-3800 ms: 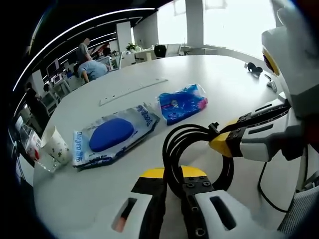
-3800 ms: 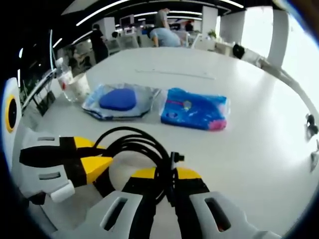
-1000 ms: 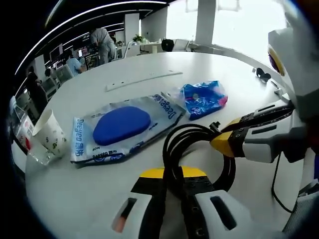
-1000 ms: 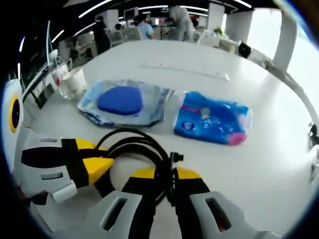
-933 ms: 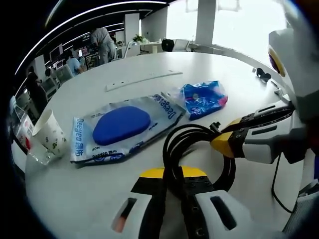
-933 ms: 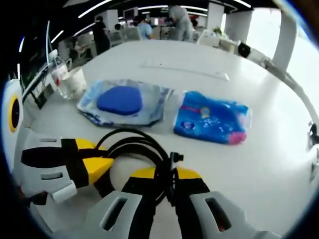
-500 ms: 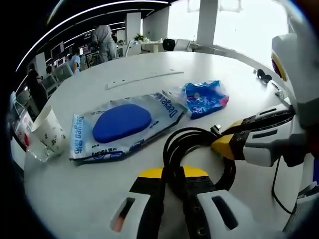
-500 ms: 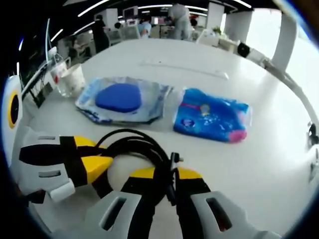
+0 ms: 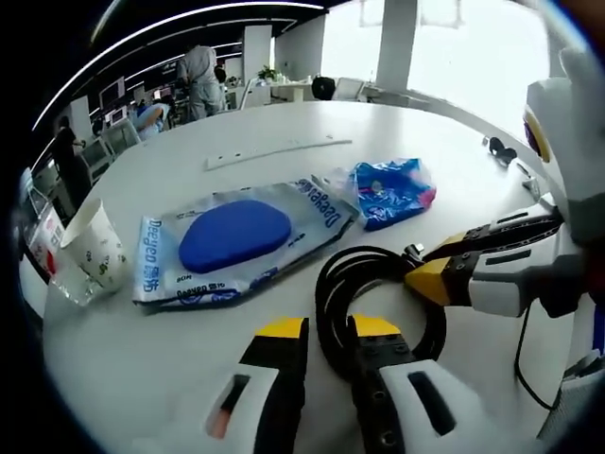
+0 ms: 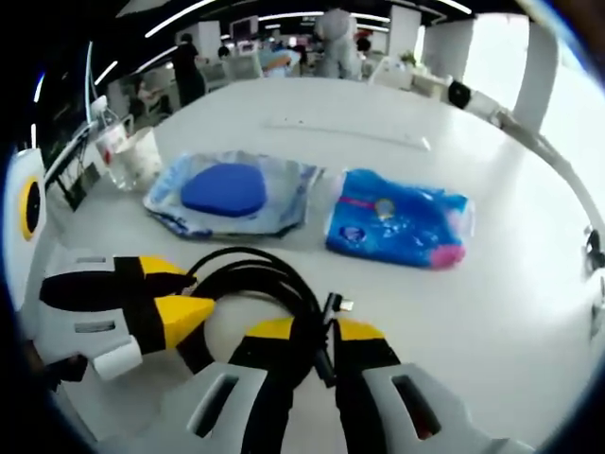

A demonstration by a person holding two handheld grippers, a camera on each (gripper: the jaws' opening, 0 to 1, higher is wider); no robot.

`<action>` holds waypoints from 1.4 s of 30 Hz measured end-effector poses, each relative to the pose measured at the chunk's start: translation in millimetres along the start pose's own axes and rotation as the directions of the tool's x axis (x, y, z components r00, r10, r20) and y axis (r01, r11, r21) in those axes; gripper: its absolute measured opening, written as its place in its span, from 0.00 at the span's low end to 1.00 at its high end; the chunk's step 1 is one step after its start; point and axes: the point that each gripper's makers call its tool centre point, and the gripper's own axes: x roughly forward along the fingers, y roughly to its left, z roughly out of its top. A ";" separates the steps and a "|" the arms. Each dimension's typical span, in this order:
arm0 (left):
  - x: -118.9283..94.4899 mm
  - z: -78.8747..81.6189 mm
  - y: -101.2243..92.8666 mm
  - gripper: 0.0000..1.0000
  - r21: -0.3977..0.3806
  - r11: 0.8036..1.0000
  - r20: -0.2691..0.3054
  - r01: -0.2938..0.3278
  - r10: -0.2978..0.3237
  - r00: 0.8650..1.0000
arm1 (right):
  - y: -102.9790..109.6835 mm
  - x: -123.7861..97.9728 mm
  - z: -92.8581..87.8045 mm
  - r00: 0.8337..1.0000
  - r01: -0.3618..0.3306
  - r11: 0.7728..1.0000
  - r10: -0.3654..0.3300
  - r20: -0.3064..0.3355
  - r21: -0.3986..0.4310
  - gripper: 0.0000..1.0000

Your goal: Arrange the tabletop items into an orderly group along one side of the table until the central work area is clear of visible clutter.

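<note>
Two grippers share the coiled black cable (image 9: pixel 378 288): the right gripper (image 10: pixel 317 342) pinches it while the left gripper (image 9: pixel 328 333) stands parted, so loops may spring loose.

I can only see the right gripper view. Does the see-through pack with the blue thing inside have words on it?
Observer: Yes, the left gripper view shows blue lettering along the edges of the pack.
Operator: Is the other gripper around my black cable too?
Observer: The left gripper has one jaw on each side of the cable coil.
Operator: Any more wires?
Observer: A thin black wire runs beside the right gripper.
</note>
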 end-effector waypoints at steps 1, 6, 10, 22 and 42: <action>-0.3 0.4 0.1 0.15 -0.001 1.000 0.001 0.000 0.000 1.000 | -0.2 -0.4 -0.3 1.000 0.001 1.000 -0.001 0.001 0.004 0.12; -1.2 2.2 -1.6 0.16 -0.004 1.000 0.011 0.003 -0.003 1.000 | -1.3 -2.4 -0.1 1.000 -0.001 1.000 0.001 0.010 0.020 0.13; -2.4 3.7 -4.0 0.17 0.006 1.000 0.021 0.003 -0.003 1.000 | -4.4 -4.2 0.5 1.000 0.003 0.999 -0.003 0.012 0.049 0.16; -5.1 -0.9 -5.6 0.18 0.002 1.000 0.021 0.016 -0.016 1.000 | -5.7 -7.0 -4.4 1.000 -0.005 0.996 0.003 0.029 0.085 0.18; -22.9 1.9 -4.8 0.19 -0.005 1.000 0.040 0.014 -0.013 0.999 | -5.7 -23.4 -5.0 0.995 -0.015 0.991 0.002 0.098 0.134 0.20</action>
